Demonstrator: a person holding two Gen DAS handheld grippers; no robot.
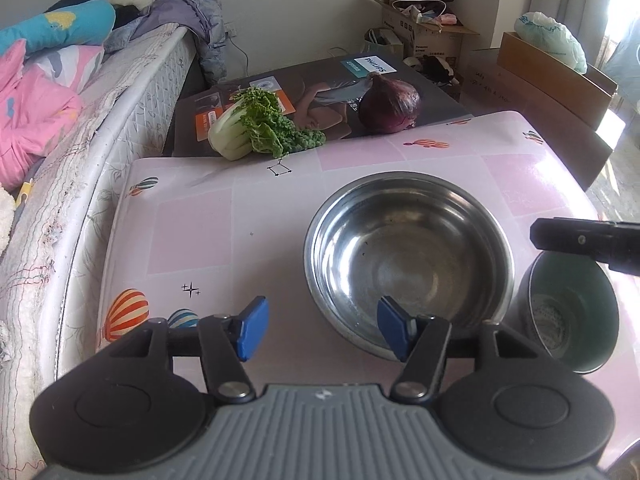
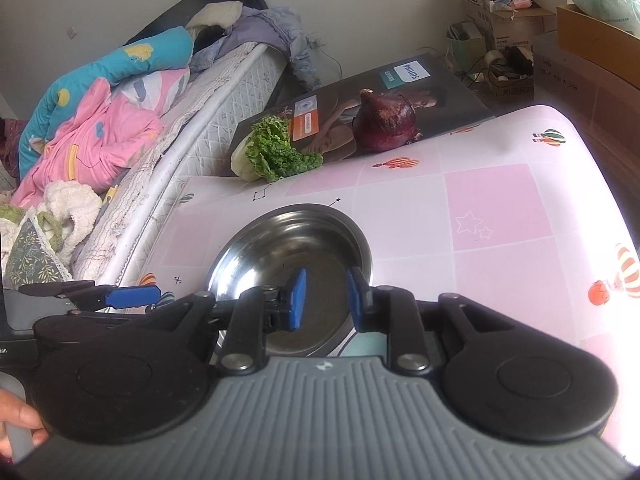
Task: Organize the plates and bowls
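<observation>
A wide steel bowl (image 1: 408, 260) (image 2: 288, 248) stands empty on the pink table (image 1: 200, 232). Right beside it is a smaller green bowl (image 1: 568, 312), of which only a teal sliver (image 2: 368, 346) shows under the right gripper. My left gripper (image 1: 322, 330) is open at the steel bowl's near-left rim: its right pad (image 1: 394, 332) is over the bowl and its left pad (image 1: 252, 328) over the cloth, neither pressing. My right gripper (image 2: 326, 300) has its blue pads a narrow gap apart with nothing between them. One of its black fingers (image 1: 580, 240) hangs over the green bowl's far rim.
A leafy green vegetable (image 1: 256, 128) and a red onion (image 1: 390, 102) lie on a dark Philips box (image 1: 320, 96) behind the table. A bed with bedding (image 1: 80, 160) runs along the left. Cardboard boxes (image 1: 432, 28) stand at the back. A hand (image 2: 16, 420) holds the left gripper's handle.
</observation>
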